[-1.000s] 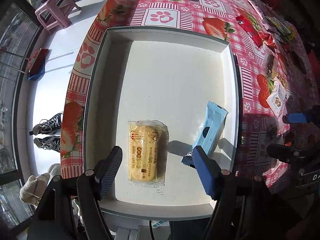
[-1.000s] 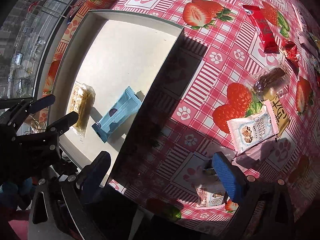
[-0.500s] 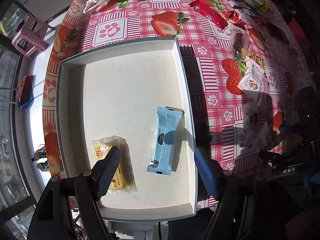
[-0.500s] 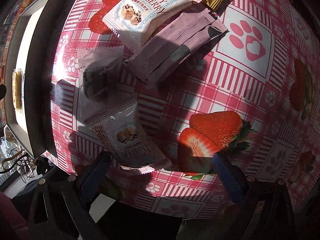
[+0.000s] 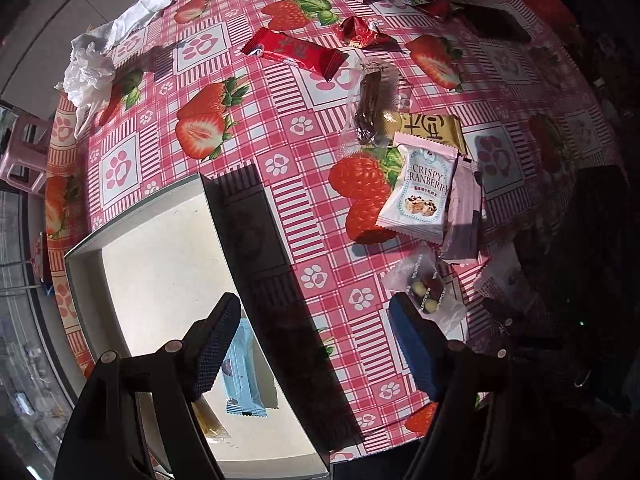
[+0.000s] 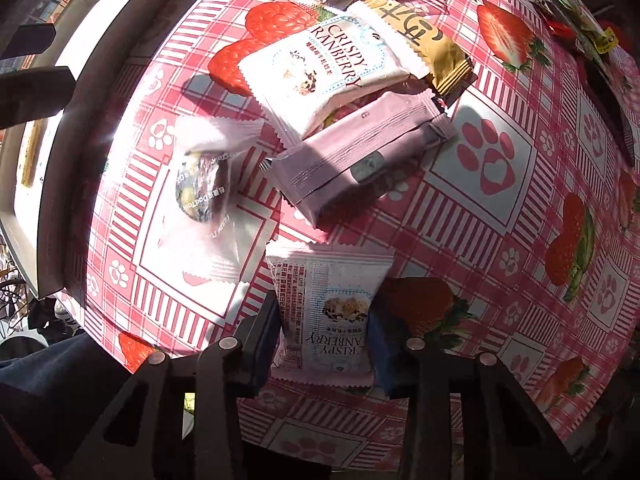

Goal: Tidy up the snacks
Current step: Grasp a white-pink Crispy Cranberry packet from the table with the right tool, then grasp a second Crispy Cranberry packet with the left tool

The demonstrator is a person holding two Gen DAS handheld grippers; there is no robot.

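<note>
My right gripper is shut on a white Crispy Cranberry packet lying on the strawberry tablecloth. Beyond it lie a clear nut packet, a lilac bar, a second Crispy Cranberry packet and a gold packet. My left gripper is open and empty above the right wall of the white tray. The tray holds a blue packet and a yellow biscuit packet, partly hidden by my left finger.
Farther back on the table lie a red bar, a brown bar in clear wrap, a red candy, crumpled white plastic and several more snacks at the far edge. The table edge is close below both grippers.
My left gripper swung right, from over the tray to its right wall. My right gripper moved down to the near Crispy Cranberry packet and closed on it.
</note>
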